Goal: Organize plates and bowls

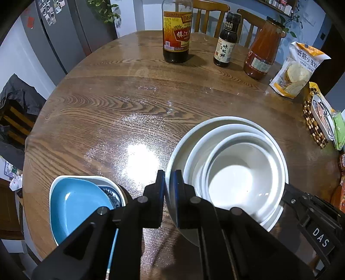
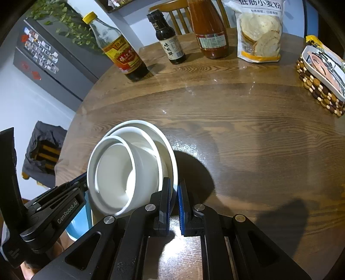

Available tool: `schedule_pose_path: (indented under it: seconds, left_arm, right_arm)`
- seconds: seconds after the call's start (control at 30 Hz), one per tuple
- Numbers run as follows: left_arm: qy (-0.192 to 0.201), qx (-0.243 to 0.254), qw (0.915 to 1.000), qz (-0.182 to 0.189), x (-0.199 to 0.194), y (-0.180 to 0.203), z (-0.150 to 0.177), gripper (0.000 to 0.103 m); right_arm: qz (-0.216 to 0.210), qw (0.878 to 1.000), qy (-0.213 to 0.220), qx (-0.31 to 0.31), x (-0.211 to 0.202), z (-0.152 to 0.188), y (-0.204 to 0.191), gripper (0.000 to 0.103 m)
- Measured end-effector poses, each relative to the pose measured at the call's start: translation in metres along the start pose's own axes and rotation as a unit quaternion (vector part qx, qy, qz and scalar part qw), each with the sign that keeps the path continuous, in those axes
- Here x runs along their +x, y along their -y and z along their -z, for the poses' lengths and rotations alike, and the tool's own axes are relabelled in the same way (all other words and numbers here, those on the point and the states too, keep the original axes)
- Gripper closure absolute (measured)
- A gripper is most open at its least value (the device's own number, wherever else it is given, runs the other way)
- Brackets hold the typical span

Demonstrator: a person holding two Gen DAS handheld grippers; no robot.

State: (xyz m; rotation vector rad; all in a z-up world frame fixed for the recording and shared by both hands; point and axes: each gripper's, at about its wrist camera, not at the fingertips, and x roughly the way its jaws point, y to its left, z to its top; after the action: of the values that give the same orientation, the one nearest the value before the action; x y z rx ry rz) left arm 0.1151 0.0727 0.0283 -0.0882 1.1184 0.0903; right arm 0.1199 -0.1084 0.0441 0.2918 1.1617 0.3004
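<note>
A stack of three nested white bowls point(image 1: 235, 172) is held tilted above the round wooden table point(image 1: 129, 103). My left gripper point(image 1: 169, 189) is shut on the left rim of the largest bowl. My right gripper point(image 2: 174, 200) is shut on the opposite rim of the same stack point(image 2: 129, 170). A blue plate point(image 1: 75, 204) lies in a blue-patterned white dish point(image 1: 114, 193) at the near left of the table, left of my left gripper.
A vinegar bottle point(image 1: 176, 36), a small dark sauce bottle point(image 1: 225, 45), an orange sauce jar point(image 1: 262, 51) and a flour bag point(image 1: 297, 69) stand at the table's far side. A beaded trivet with a white dish point(image 2: 321, 79) sits at the right edge. Wooden chairs point(image 1: 211, 17) stand behind.
</note>
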Motion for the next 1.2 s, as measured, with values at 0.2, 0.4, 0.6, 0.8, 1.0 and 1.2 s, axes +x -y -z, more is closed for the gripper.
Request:
schedule_pose_path:
  seconds: [0.2, 0.4, 0.6, 0.8, 1.0, 1.2]
  left_arm:
    - [0.006, 0.000, 1.0000, 0.000, -0.006, -0.001, 0.001, 0.098]
    - [0.014, -0.001, 0.9999, -0.003, -0.013, -0.002, 0.004, 0.098]
    - [0.023, -0.004, 0.9997, -0.005, -0.022, -0.004, 0.006, 0.098]
    - [0.029, -0.007, 0.9995, -0.007, -0.028, -0.005, 0.009, 0.098]
    - [0.035, -0.009, 0.9993, -0.007, -0.034, -0.005, 0.012, 0.098]
    - [0.042, -0.010, 0.9991, -0.007, -0.040, -0.004, 0.015, 0.098]
  right_arm:
    - [-0.001, 1.000, 0.006, -0.002, -0.005, 0.001, -0.002, 0.093]
    - [-0.004, 1.000, 0.012, -0.006, -0.011, 0.003, -0.004, 0.093]
    - [-0.008, 1.000, 0.018, -0.011, -0.016, 0.005, -0.008, 0.093]
    - [-0.008, 1.000, 0.022, -0.017, -0.021, 0.008, -0.011, 0.093]
    - [-0.009, 0.999, 0.026, -0.022, -0.026, 0.010, -0.011, 0.093]
    - [-0.011, 0.999, 0.031, -0.024, -0.031, 0.011, -0.010, 0.093]
